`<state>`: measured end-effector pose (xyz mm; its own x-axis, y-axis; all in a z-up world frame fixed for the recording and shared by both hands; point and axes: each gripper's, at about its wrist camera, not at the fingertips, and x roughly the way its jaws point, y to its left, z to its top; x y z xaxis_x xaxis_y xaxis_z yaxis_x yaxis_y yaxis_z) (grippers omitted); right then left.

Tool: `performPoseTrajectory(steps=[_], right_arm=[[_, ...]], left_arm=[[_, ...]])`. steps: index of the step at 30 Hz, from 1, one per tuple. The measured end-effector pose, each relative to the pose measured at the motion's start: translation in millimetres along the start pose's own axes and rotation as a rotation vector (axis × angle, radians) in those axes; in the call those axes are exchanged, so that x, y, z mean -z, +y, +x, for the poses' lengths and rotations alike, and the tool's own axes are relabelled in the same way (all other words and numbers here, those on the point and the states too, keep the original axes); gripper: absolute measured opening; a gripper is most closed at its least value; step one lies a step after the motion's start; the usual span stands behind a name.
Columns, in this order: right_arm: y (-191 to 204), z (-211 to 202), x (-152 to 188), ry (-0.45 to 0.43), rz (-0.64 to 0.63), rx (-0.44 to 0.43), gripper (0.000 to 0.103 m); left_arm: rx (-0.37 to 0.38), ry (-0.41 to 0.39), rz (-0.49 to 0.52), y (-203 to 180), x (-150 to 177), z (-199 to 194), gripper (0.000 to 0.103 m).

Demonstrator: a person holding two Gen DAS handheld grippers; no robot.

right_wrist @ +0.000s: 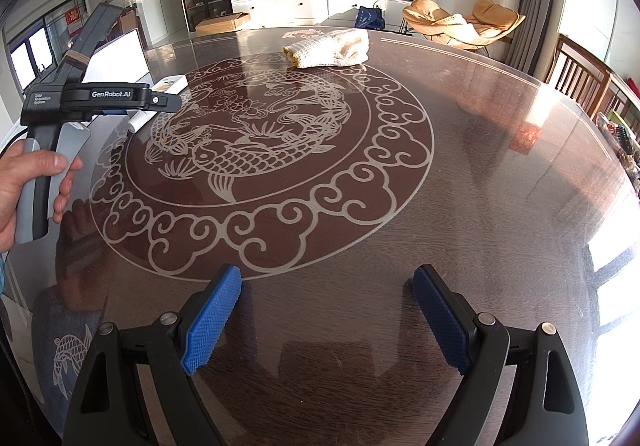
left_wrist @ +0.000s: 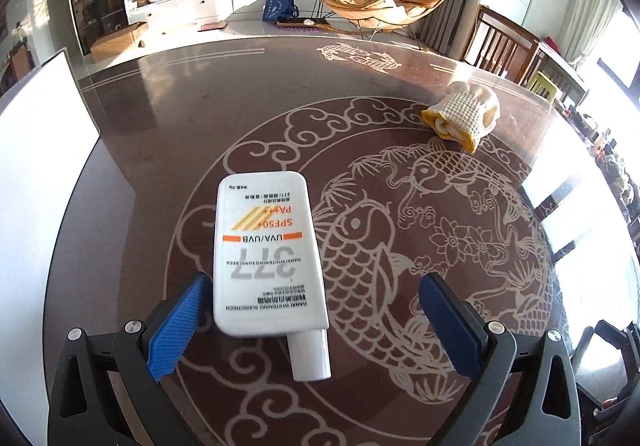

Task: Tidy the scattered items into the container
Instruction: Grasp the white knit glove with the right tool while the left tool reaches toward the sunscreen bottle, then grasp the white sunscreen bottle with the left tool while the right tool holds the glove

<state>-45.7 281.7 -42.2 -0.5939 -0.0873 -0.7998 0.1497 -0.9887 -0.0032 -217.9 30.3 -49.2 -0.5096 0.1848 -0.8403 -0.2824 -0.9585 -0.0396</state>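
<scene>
A white sunscreen bottle [left_wrist: 264,246] lies flat on the dark, fish-patterned table [left_wrist: 400,206], its cap [left_wrist: 310,354] pointing at the camera. My left gripper [left_wrist: 316,278] is open around its lower half. The left blue pad [left_wrist: 180,326] sits close beside the bottle and the right pad [left_wrist: 448,326] stands well apart from it. A white container [left_wrist: 40,166] stands at the table's left edge. A rolled waffle cloth with a yellow edge [left_wrist: 464,114] lies farther back on the right. My right gripper [right_wrist: 326,278] hovers open over bare table with nothing between its fingers.
In the right wrist view a hand [right_wrist: 28,174] holds the left gripper's handle at the far left, with the bottle [right_wrist: 172,84] partly hidden behind it and the cloth [right_wrist: 328,48] at the back. Wooden chairs [right_wrist: 580,74] stand by the table's right edge.
</scene>
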Motion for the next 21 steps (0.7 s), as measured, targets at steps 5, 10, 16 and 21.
performPoseTrajectory(steps=[5, 10, 16, 21], right_arm=[[-11.8, 21.6, -35.4, -0.020, 0.044, -0.103, 0.089], [-33.5, 94.9, -145.8, -0.017, 0.295, -0.231, 0.089], [-21.2, 164.8, -230.5, 0.024, 0.378, -0.095, 0.090], [-8.3, 175.5, -243.6, 0.027, 0.157, 0.034, 0.034]], left_arm=[[-0.031, -0.014, 0.019, -4.6, -3.1, 0.8, 0.103], [-0.034, -0.025, 0.013, -4.1, -2.4, -4.1, 0.103], [-0.038, -0.028, 0.009, -3.5, -2.3, -2.7, 0.103], [-0.038, -0.028, 0.009, -2.6, -2.4, -3.0, 0.103]])
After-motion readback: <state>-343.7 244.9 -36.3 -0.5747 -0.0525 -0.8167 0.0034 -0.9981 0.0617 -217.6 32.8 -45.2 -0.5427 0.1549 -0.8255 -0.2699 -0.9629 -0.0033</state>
